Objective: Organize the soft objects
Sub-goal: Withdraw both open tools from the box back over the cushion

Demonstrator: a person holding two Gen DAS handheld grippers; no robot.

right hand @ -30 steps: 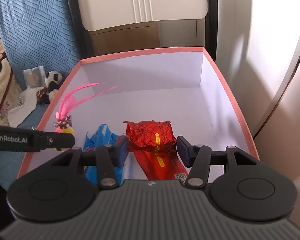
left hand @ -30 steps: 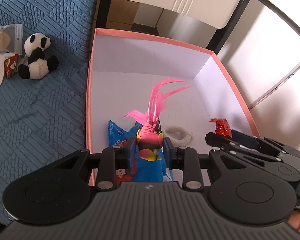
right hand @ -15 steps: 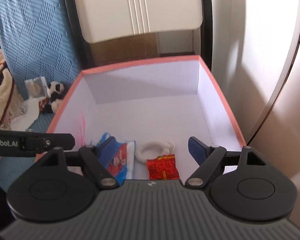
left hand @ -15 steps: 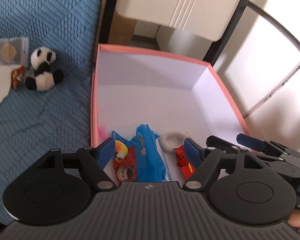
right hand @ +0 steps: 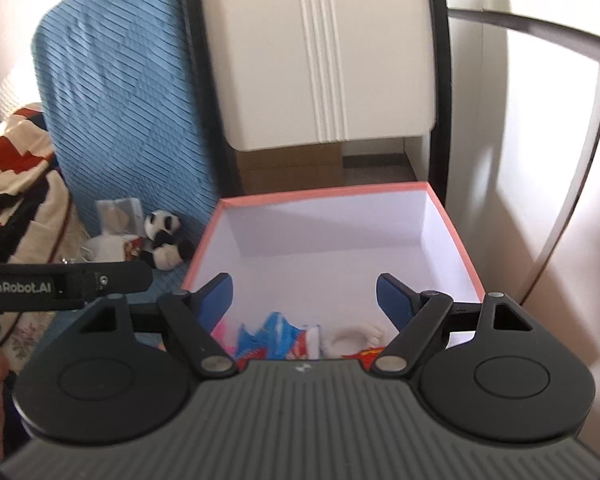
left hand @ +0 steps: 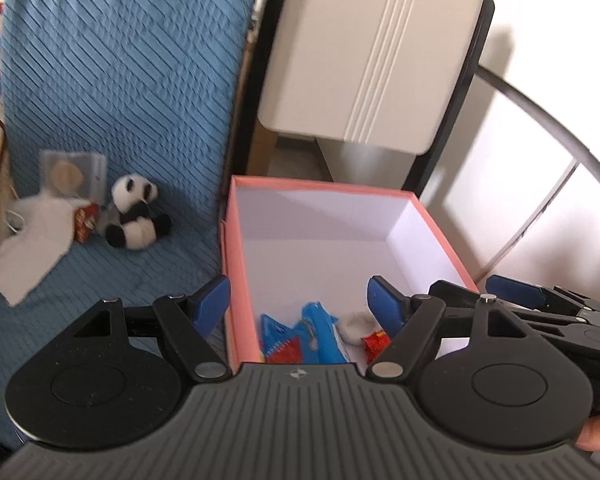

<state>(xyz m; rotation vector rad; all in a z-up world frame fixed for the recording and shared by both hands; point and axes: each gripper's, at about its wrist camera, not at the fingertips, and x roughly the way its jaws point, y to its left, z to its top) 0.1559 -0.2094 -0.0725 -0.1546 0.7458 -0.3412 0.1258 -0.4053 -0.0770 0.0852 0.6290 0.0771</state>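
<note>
A pink box (left hand: 324, 185) with a white inside stands beside a blue quilted cover. Blue packets (left hand: 320, 332), a white fluffy ring (left hand: 356, 324) and a red packet (left hand: 376, 342) lie at its near end. My left gripper (left hand: 298, 294) hangs open above them with nothing between its fingers. To its right my right gripper (left hand: 520, 300) shows from the side. In the right wrist view my right gripper (right hand: 304, 292) is open and empty over the same box (right hand: 324, 192). Below it are the blue packets (right hand: 276, 332), the ring (right hand: 352, 336) and a pink feather (right hand: 220, 332).
A plush panda (left hand: 134, 216), a white cloth (left hand: 36, 240) and a clear bag (left hand: 72, 168) lie on the blue cover (left hand: 120, 80) left of the box. A white cabinet (left hand: 372, 60) stands behind it. A dark curved bar (left hand: 548, 128) runs on the right.
Both grippers have opened and risen away from the box. The left one let go of the pink feather toy, the right one of the red packet. Both things now lie in the box.
</note>
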